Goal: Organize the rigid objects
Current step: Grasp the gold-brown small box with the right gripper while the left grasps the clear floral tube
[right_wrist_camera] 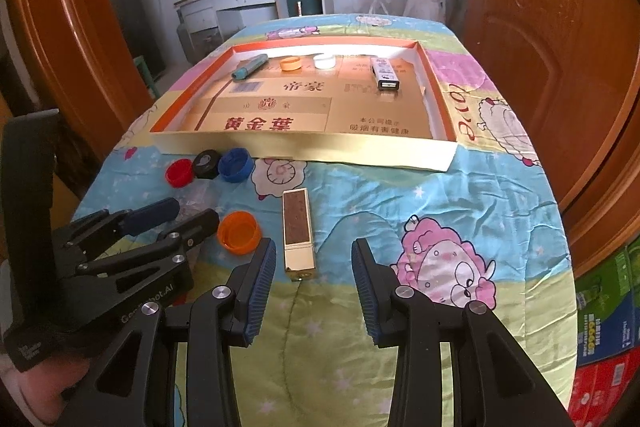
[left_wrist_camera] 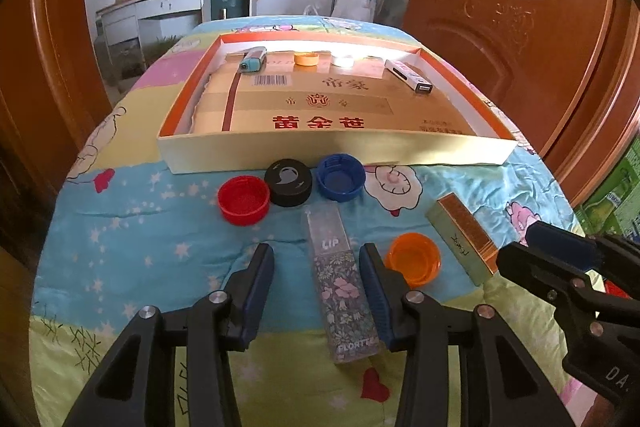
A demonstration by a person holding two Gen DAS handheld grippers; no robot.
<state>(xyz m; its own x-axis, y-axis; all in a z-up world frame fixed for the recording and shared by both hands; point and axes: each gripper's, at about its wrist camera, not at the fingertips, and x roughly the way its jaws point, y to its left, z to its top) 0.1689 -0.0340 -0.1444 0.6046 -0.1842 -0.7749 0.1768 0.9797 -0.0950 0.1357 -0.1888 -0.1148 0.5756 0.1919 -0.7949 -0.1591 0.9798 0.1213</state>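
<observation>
While both grippers stand open, left gripper (left_wrist_camera: 316, 267) should centre on the lip-gloss box (left_wrist_camera: 343, 287), right gripper (right_wrist_camera: 314, 259) on the gold box (right_wrist_camera: 298, 235), before squeezing.

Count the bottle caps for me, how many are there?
6: red, black, blue and orange on the quilt; orange and white in the box.
</observation>
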